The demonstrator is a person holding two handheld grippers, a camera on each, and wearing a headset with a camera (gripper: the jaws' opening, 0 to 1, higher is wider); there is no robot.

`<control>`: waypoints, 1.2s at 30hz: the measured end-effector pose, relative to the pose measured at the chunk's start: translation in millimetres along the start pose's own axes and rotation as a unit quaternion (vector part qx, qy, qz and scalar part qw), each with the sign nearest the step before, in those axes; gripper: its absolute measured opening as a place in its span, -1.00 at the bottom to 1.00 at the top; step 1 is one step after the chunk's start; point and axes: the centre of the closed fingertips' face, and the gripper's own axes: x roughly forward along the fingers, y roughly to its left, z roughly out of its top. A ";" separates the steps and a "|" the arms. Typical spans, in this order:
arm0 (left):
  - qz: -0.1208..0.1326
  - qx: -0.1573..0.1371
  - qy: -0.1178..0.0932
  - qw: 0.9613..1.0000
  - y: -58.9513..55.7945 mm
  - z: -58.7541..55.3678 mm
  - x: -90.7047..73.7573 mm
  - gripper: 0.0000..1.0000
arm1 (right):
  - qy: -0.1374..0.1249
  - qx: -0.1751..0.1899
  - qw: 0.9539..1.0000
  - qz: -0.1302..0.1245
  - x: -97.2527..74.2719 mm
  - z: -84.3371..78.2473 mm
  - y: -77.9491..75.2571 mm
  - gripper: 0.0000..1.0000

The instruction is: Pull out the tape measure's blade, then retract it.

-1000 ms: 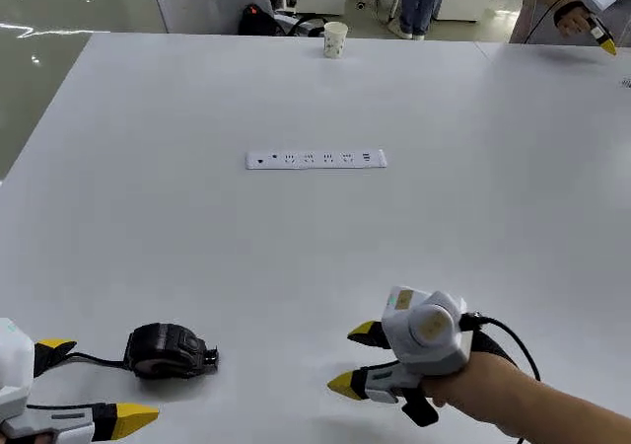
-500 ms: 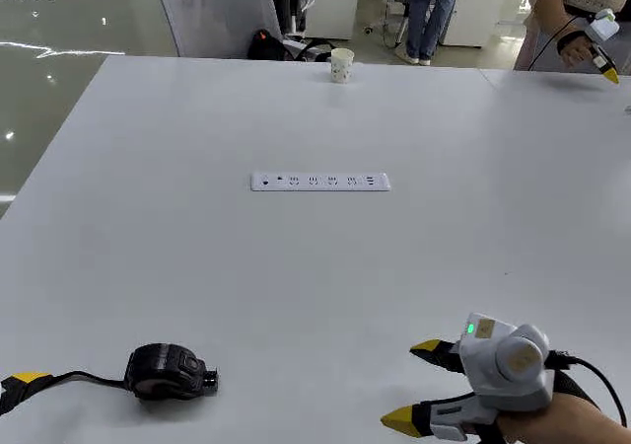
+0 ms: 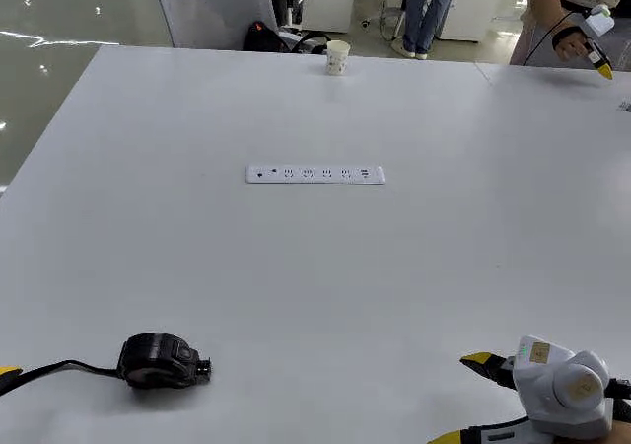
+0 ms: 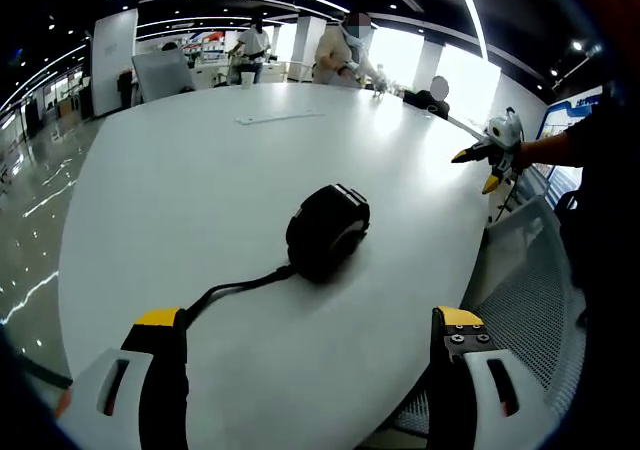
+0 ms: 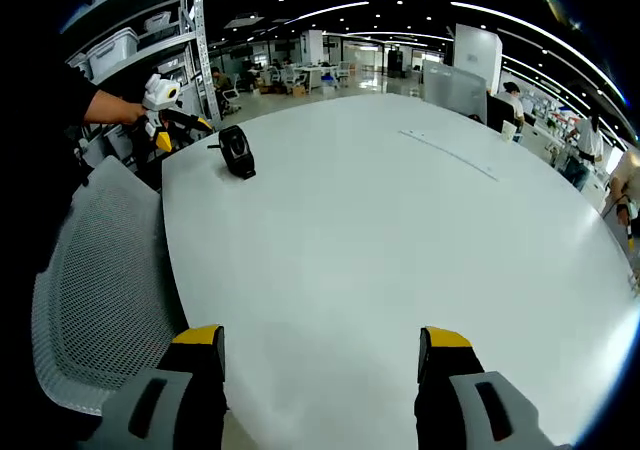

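In the head view, the tape measure (image 3: 158, 360) lies on the white worktop (image 3: 315, 266) and nothing is gripping it. The right gripper (image 3: 461, 401) is well apart from it, with its jaws spread and empty. A power strip (image 3: 315, 174) lies far beyond the tape measure. A black strap (image 3: 69, 368) runs from the tape measure to the picture's edge, where it is cut off.

In the left gripper view, the left gripper (image 4: 308, 320) is near the tape measure, with its jaws wide apart and pinching nothing. The strap runs right up to one jaw. I cannot tell if it is hooked on or only beside it.

In the right gripper view, the tape measure looks tiny and far off, so its small parts are hard to make out.

The case looks hard, round and smooth, so I think it could slip. One gripper should squeeze its flat sides. The other should pinch the little hook at the blade's end (too small to see well here). The blade is likely thin and springy, and may snap back fast.
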 end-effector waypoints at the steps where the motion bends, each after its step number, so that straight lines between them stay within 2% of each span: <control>1: 0.000 0.001 0.002 1.000 0.5 -0.4 -0.3 0.98 | -0.001 0.002 1.000 0.000 -1.7 -0.1 0.0 0.58; 7: 0.000 0.000 -0.002 1.000 0.9 2.9 -4.1 0.98 | -0.014 0.009 1.000 -0.017 -11.4 0.2 -9.9 0.78; 11: 0.001 0.002 -0.002 1.000 1.0 3.9 -5.8 0.98 | -0.017 0.013 1.000 -0.022 -14.6 -2.8 -15.8 0.92; 13: 0.000 0.003 -0.004 1.000 0.3 4.8 -6.5 0.98 | -0.026 0.026 0.999 -0.018 -16.8 -1.2 -16.8 0.98; 18: 0.001 0.008 -0.001 1.000 -1.0 3.1 -7.3 0.98 | -0.027 0.022 0.999 -0.014 -18.8 -1.9 -18.2 0.98; 19: -0.004 0.001 -0.001 1.000 -3.3 2.6 -7.5 0.98 | -0.026 0.021 0.999 -0.014 -19.5 -2.0 -18.2 0.98; 36: -0.001 0.000 -0.002 1.000 -1.2 3.4 -9.5 0.98 | -0.022 0.018 1.000 -0.011 -24.3 -5.8 -17.8 0.98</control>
